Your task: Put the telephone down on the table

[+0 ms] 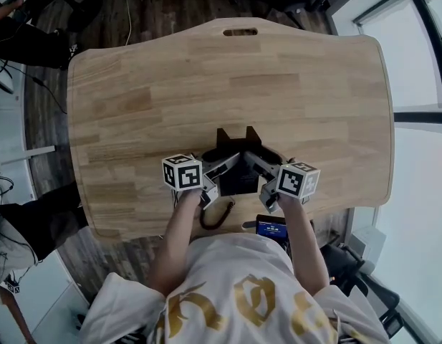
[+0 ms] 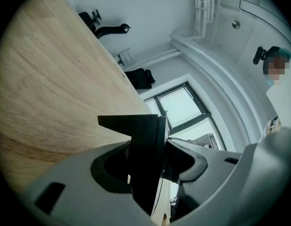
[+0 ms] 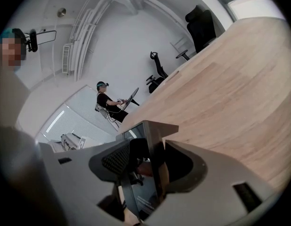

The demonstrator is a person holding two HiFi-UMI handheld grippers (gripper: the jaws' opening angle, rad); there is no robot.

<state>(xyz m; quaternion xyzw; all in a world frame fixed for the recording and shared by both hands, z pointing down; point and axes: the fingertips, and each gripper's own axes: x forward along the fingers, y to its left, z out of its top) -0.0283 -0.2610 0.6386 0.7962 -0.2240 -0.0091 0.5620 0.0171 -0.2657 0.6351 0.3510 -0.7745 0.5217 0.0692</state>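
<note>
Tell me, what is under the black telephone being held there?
The wooden table lies under the telephone. The patch straight below is covered by the telephone itself, so whether it rests on the wood yet cannot be told.

One telephone (image 1: 238,180), seemingly; two grippers (image 1: 221,167) (image 1: 259,165); one table (image 1: 135,84).

This is looking like an office: black swivel chairs (image 3: 202,25) are standing beyond the wooden table (image 3: 239,79), and large windows (image 2: 183,105) are lining white walls (image 3: 126,41).
</note>
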